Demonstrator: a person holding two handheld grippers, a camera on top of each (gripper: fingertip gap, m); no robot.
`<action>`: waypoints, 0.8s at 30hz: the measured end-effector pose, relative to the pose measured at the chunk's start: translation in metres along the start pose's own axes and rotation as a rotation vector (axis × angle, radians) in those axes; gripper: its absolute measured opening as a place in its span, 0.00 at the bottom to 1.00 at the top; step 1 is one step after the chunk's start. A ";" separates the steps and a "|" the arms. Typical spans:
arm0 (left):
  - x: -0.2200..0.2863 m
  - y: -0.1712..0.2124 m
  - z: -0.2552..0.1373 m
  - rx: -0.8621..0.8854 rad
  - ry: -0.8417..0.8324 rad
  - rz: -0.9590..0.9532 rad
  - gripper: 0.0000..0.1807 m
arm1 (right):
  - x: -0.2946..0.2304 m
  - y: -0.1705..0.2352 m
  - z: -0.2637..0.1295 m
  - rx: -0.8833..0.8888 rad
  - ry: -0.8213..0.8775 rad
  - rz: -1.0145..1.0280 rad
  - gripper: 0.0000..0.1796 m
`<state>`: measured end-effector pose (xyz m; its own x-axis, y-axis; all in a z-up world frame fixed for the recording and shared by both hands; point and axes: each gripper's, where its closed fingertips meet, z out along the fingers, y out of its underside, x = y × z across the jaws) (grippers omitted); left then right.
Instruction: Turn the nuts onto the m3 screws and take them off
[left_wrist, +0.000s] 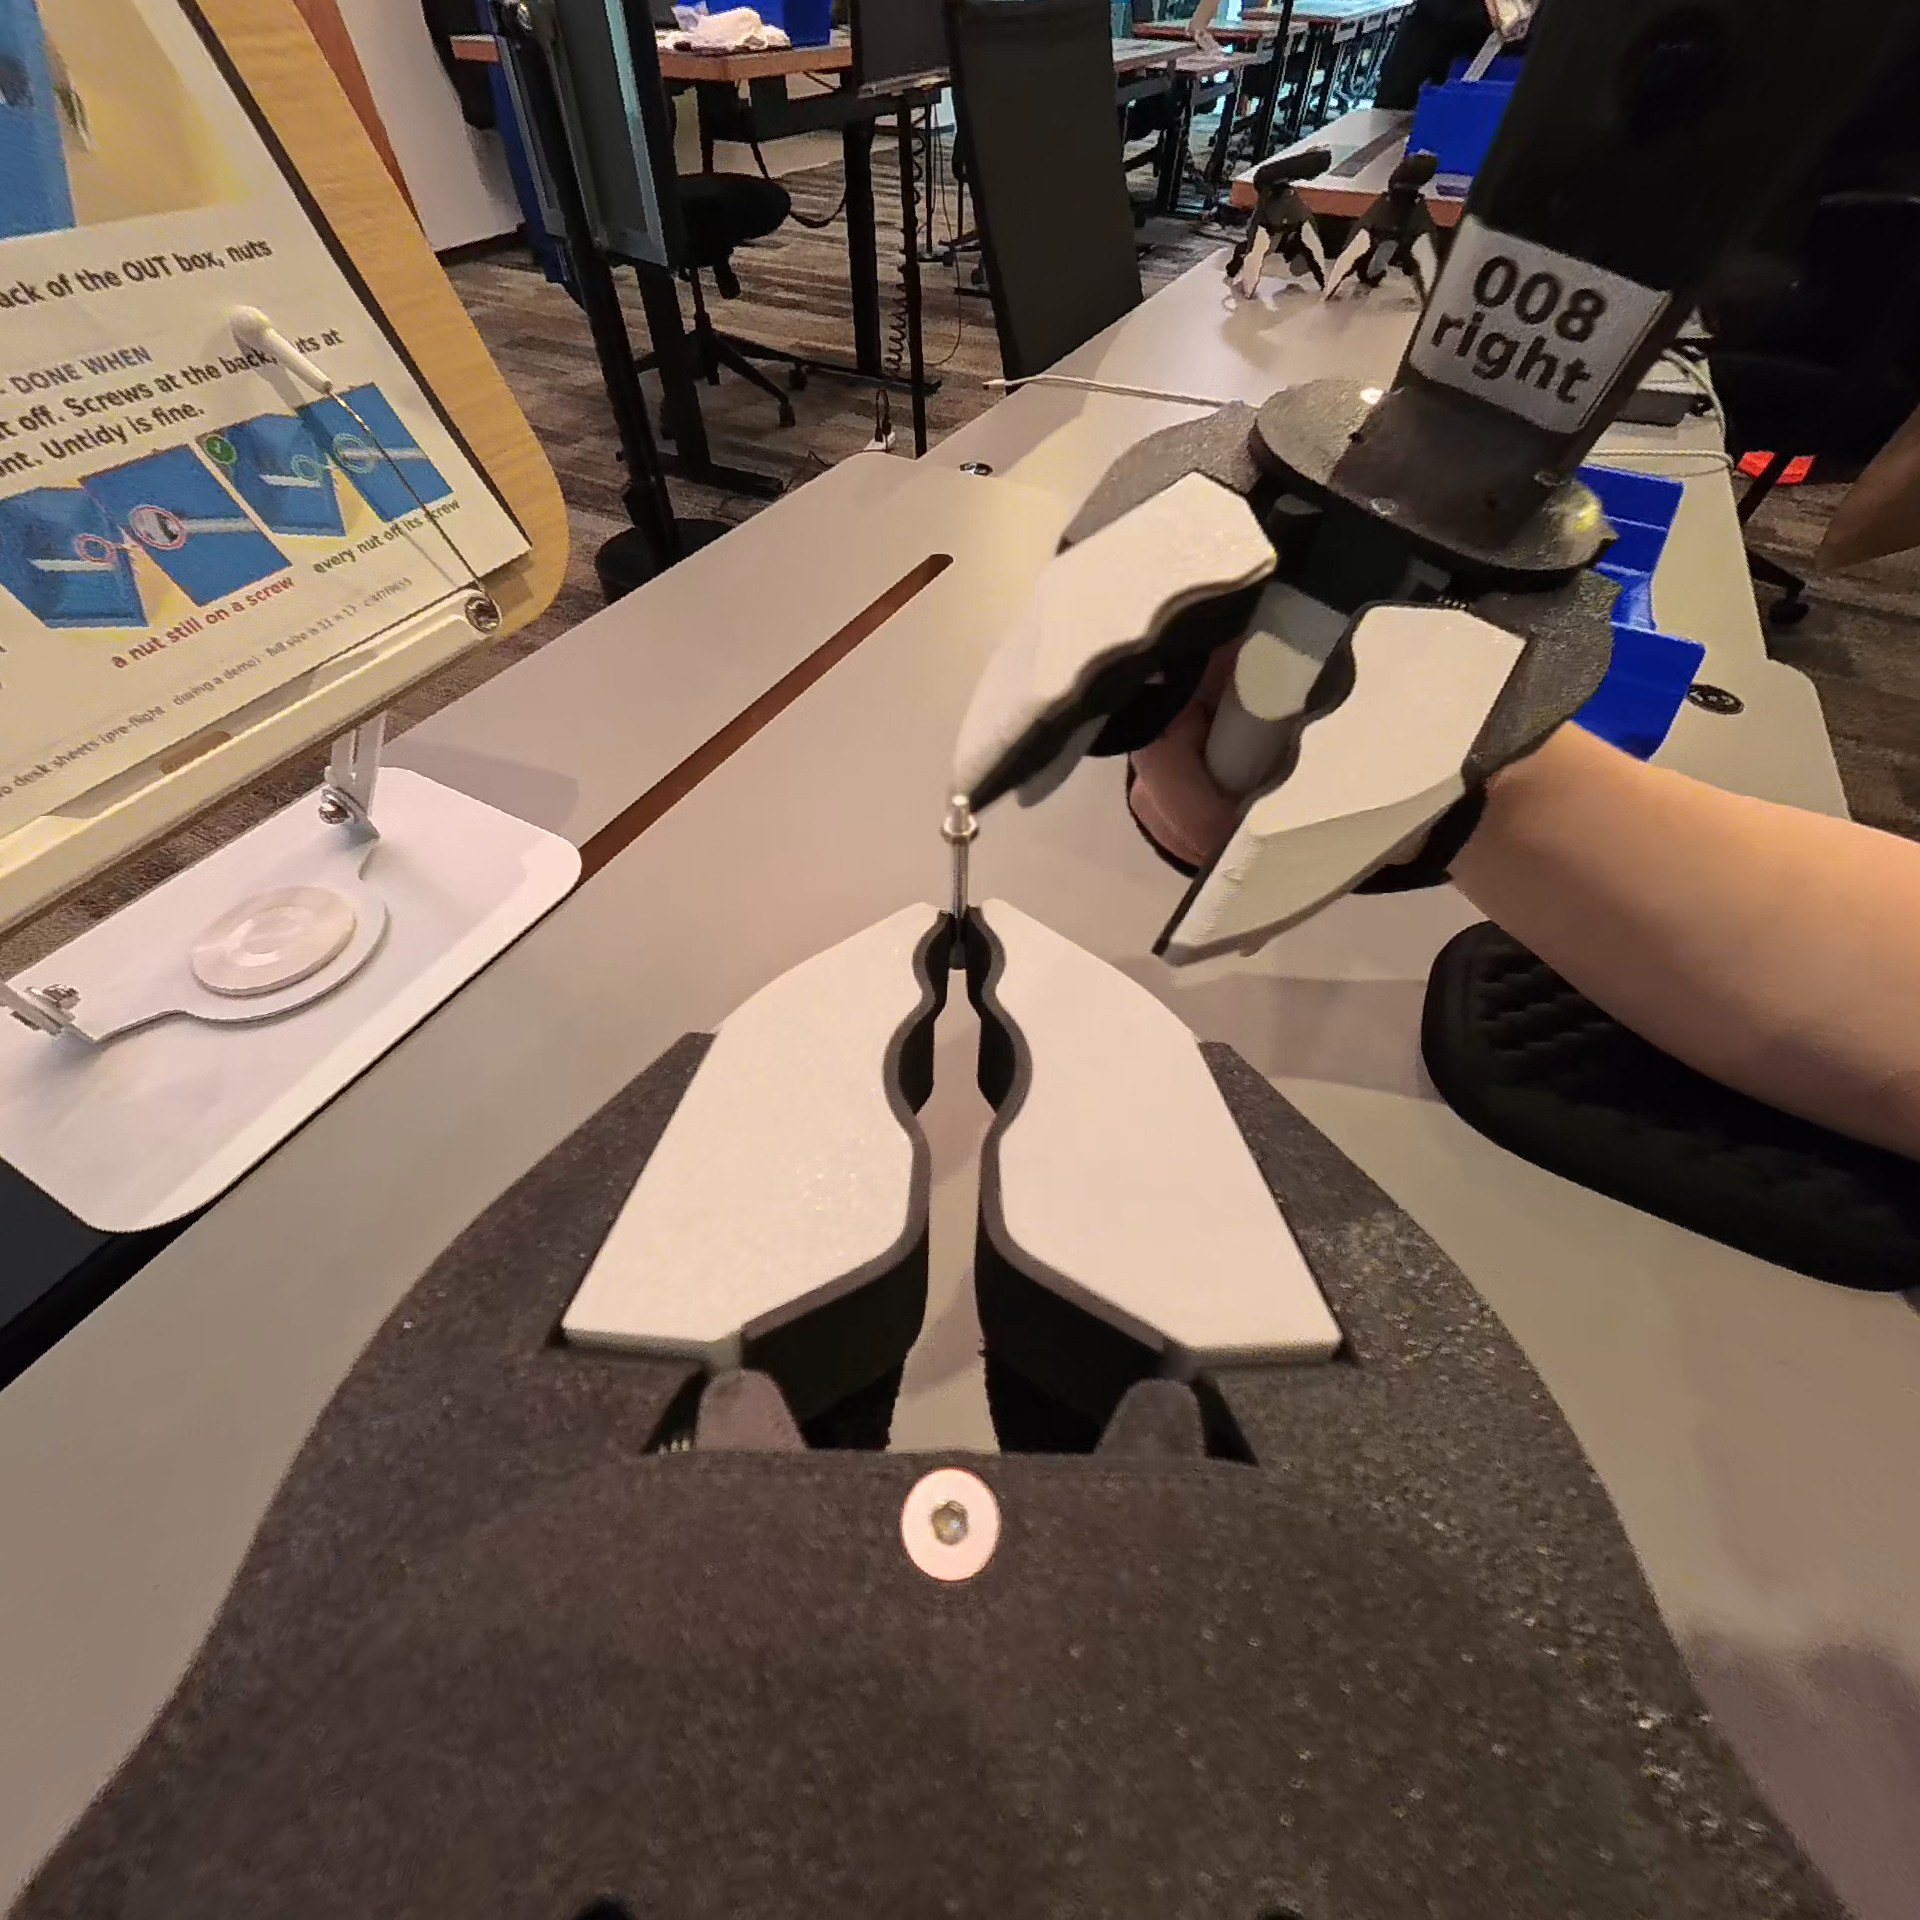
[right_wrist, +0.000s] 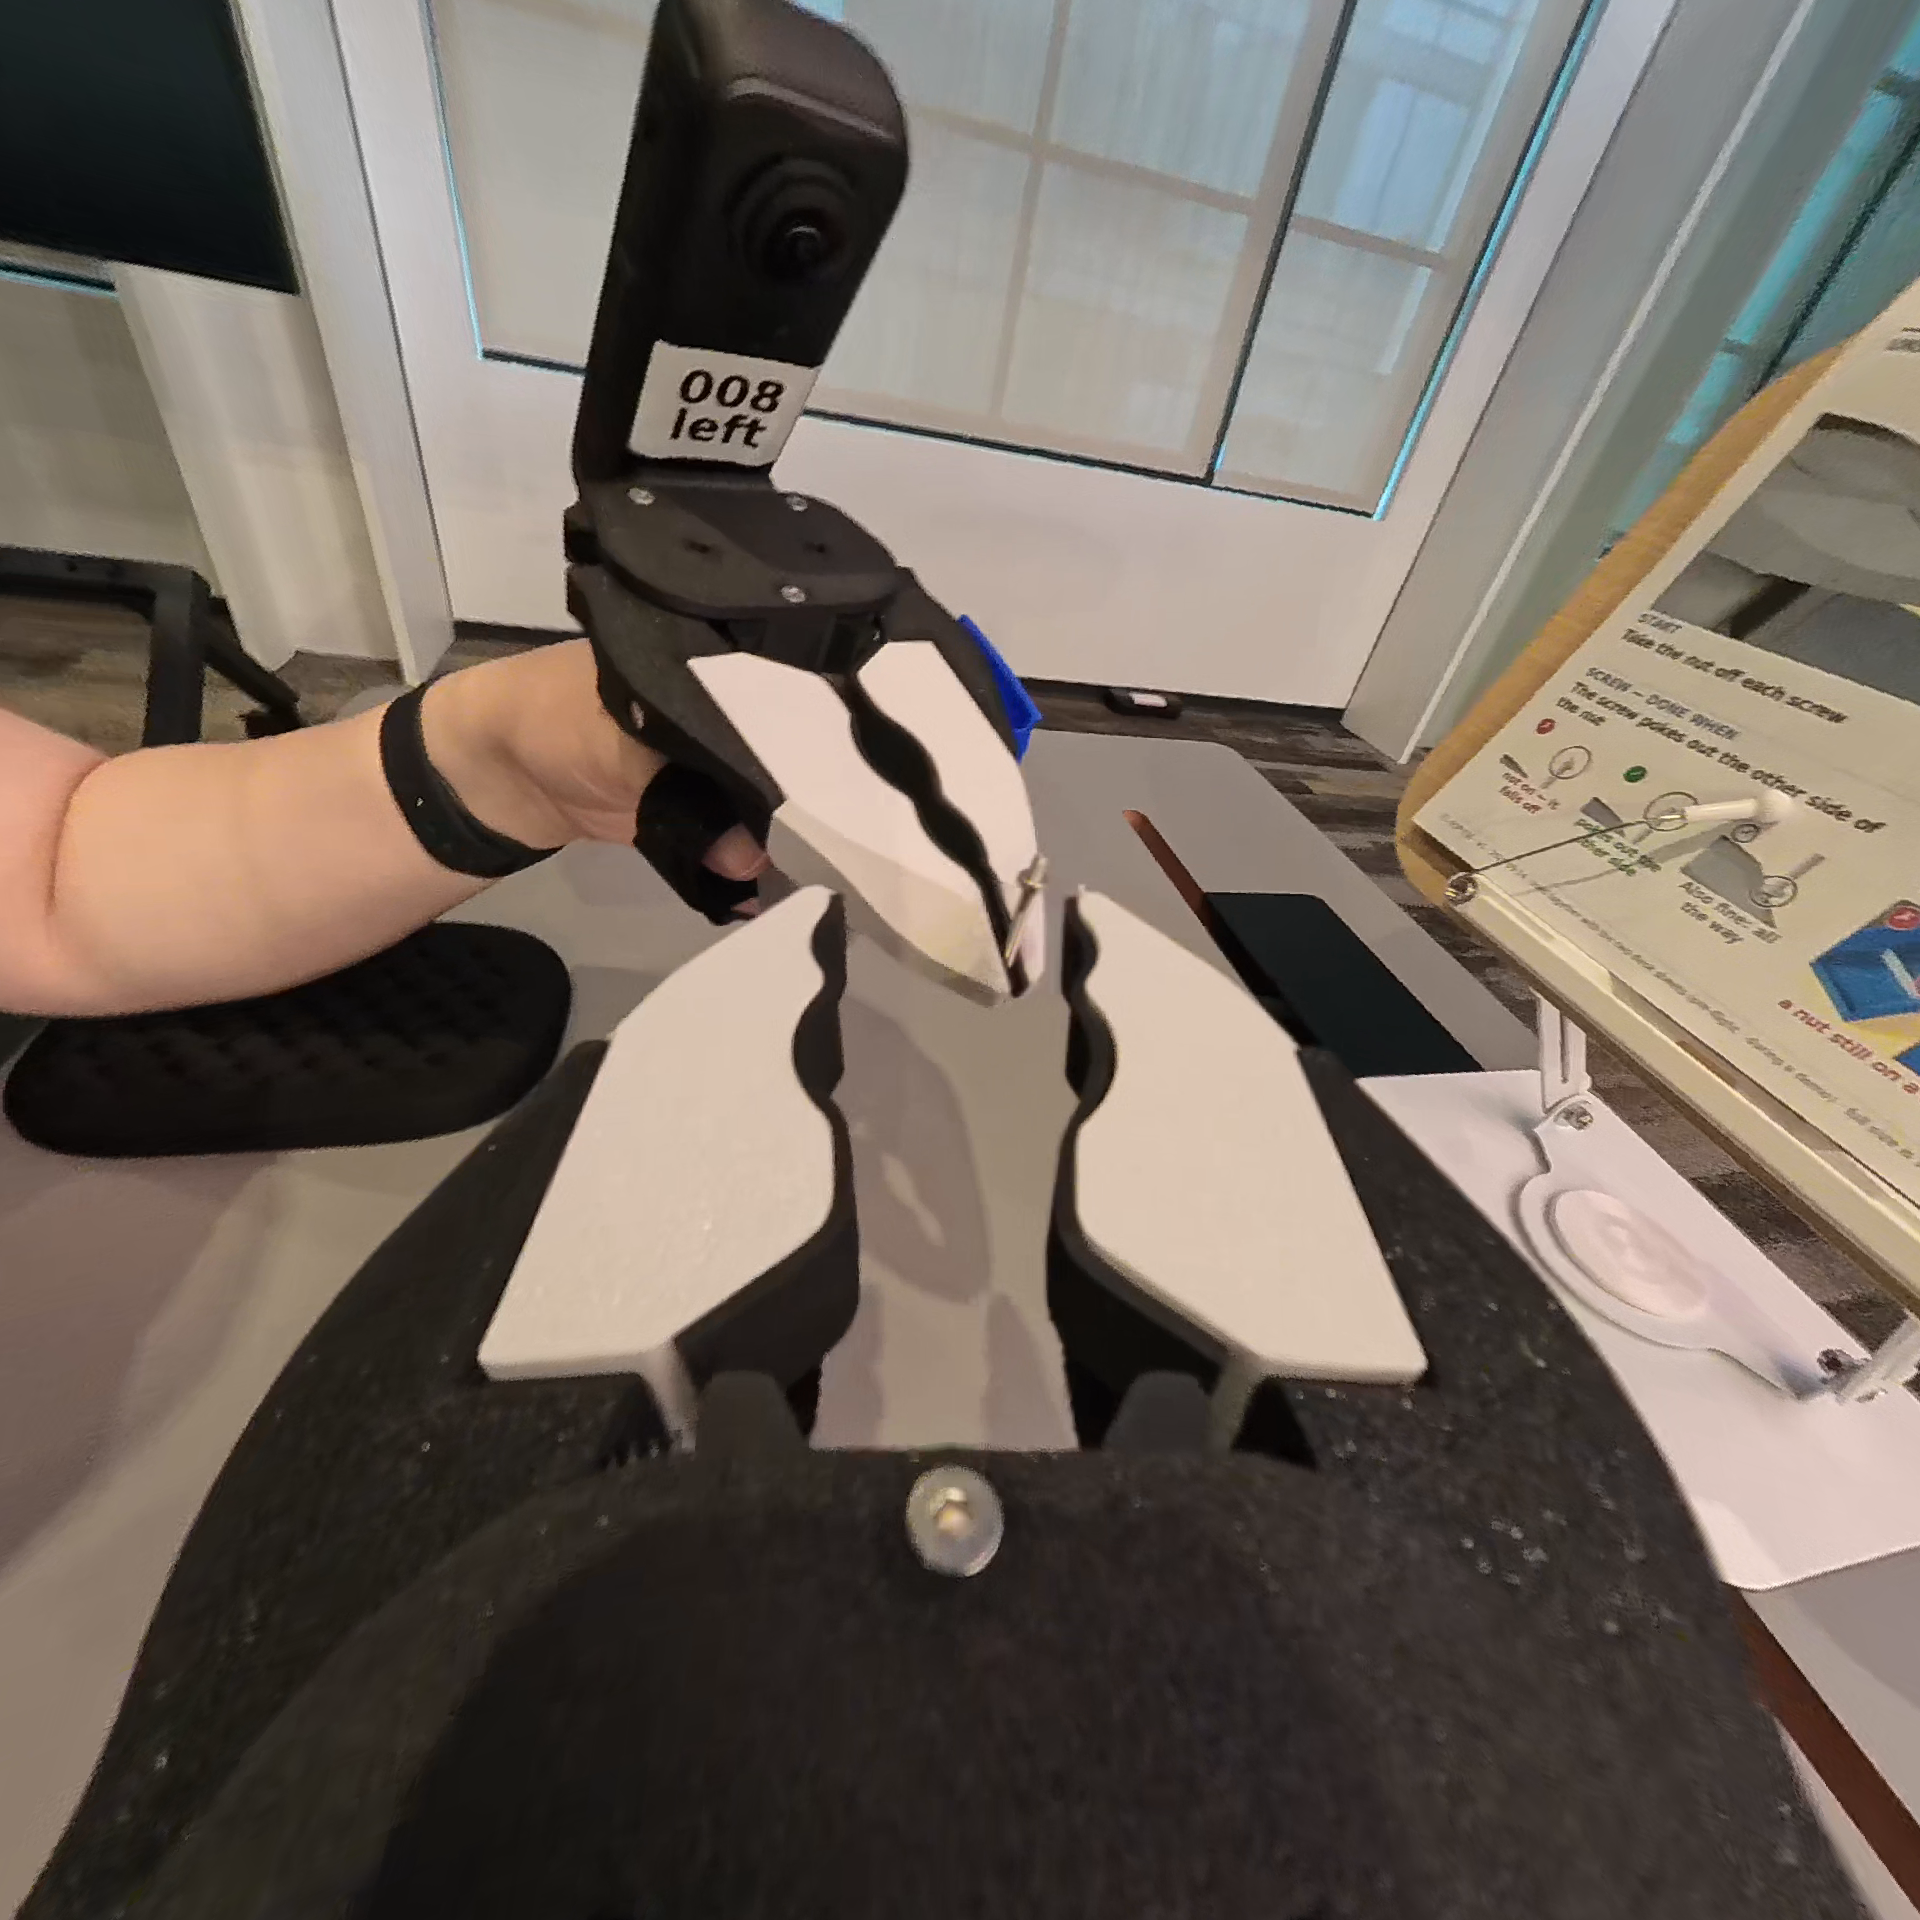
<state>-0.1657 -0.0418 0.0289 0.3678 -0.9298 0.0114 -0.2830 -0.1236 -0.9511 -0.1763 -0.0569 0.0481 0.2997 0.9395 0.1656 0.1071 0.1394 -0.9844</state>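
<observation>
Jaws of left gripper (left_wrist: 961, 914) clench screw (left_wrist: 958, 868); right gripper (right_wrist: 956, 914) gapes, nut (left_wrist: 956, 828) visible leftside

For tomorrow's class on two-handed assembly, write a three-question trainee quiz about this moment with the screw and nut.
1. True or false: the left gripper is shut on the screw.
2. Where is the nut? A) near the screw's free end B) on the desk
3. Fill in: the right gripper is ____.

Key: 1 true; 2 A; 3 open, one of its fingers close beside the nut.
</observation>
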 end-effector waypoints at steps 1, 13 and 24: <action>0.001 0.000 0.000 -0.001 0.003 0.002 0.01 | 0.000 -0.001 0.001 0.009 0.008 0.001 0.25; 0.002 0.000 0.001 -0.003 0.007 0.000 0.01 | -0.002 -0.003 0.002 0.020 -0.001 0.001 0.25; 0.002 0.001 0.002 -0.006 0.007 0.003 0.01 | -0.004 -0.003 0.004 0.018 -0.001 -0.005 0.26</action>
<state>-0.1634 -0.0435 0.0278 0.3608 -0.9326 0.0107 -0.2890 -0.1227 -0.9494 -0.1816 -0.0594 0.0499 0.2979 0.9392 0.1707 0.0919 0.1498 -0.9844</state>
